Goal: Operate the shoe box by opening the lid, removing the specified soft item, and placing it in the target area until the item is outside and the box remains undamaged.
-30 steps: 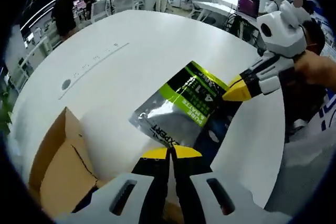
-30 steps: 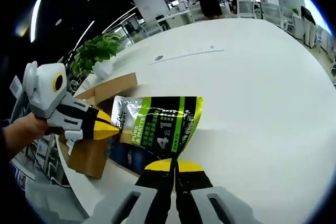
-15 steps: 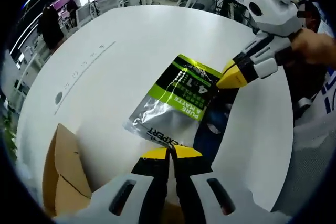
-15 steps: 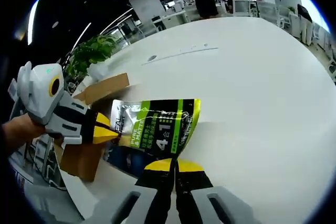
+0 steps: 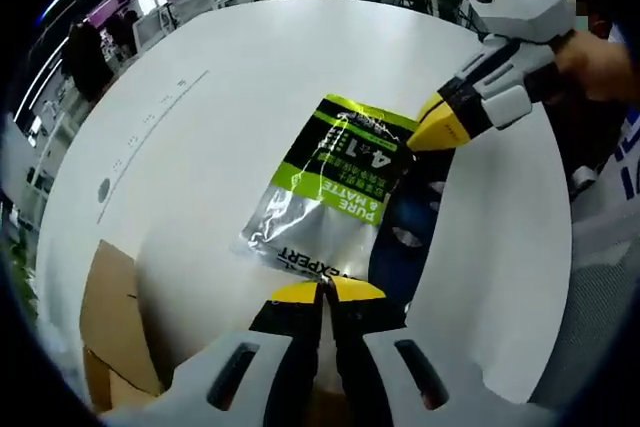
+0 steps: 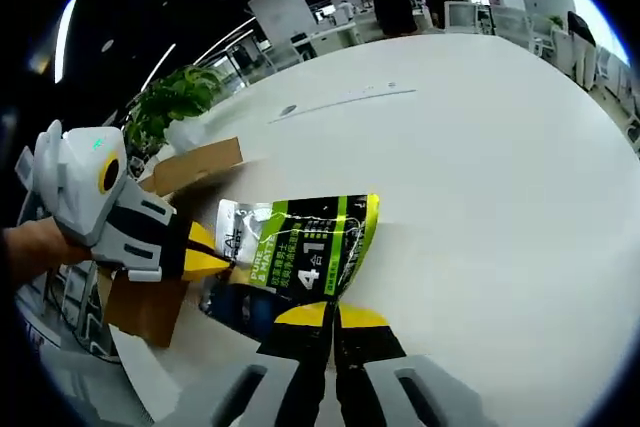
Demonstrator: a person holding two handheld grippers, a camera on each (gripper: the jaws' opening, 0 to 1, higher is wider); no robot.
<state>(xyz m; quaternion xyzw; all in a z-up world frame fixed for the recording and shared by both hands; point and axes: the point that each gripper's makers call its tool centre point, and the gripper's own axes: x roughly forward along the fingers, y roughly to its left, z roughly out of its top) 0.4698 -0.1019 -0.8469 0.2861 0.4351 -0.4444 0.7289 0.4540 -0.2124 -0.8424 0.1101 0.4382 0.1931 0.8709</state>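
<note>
here the left gripper (image 5: pixel 322 289) pinches one end of the pouch (image 5: pixel 335 187) and the right gripper (image 6: pixel 330 313) pinches the other, so it hangs between them above the table (image 6: pixel 480 147), clear of the box (image 6: pixel 165 247) just beside it; the step looks like carrying to the target, so next calls for lowering it flat and releasing both

White round table (image 5: pixel 250 77), cardboard shoe box (image 6: pixel 165 247) at its edge, apparently open
</note>
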